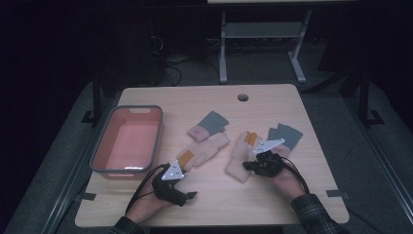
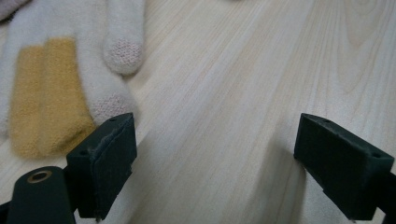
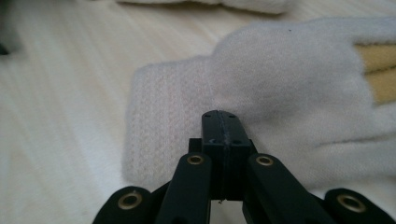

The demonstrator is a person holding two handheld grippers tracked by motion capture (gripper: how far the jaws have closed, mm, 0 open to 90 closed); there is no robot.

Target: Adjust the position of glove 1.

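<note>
My right gripper (image 3: 223, 122), jaws pressed together with nothing between, pointed at the right glove (image 3: 280, 93) just ahead; my left gripper (image 2: 215, 154) stood spread, the left glove (image 2: 60, 79) off its left jaw.

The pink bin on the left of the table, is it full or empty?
Empty. In the high view the pink bin shows only its bare floor, and both gloves, the left glove and the right glove, lie outside it on the table.

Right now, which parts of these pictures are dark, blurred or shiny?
High view: the room around the table is nearly black; the tray floor shows glare. Left gripper view: evenly lit, the glove slightly soft. Right gripper view: the other glove is sharp, the far wood blurred.
</note>
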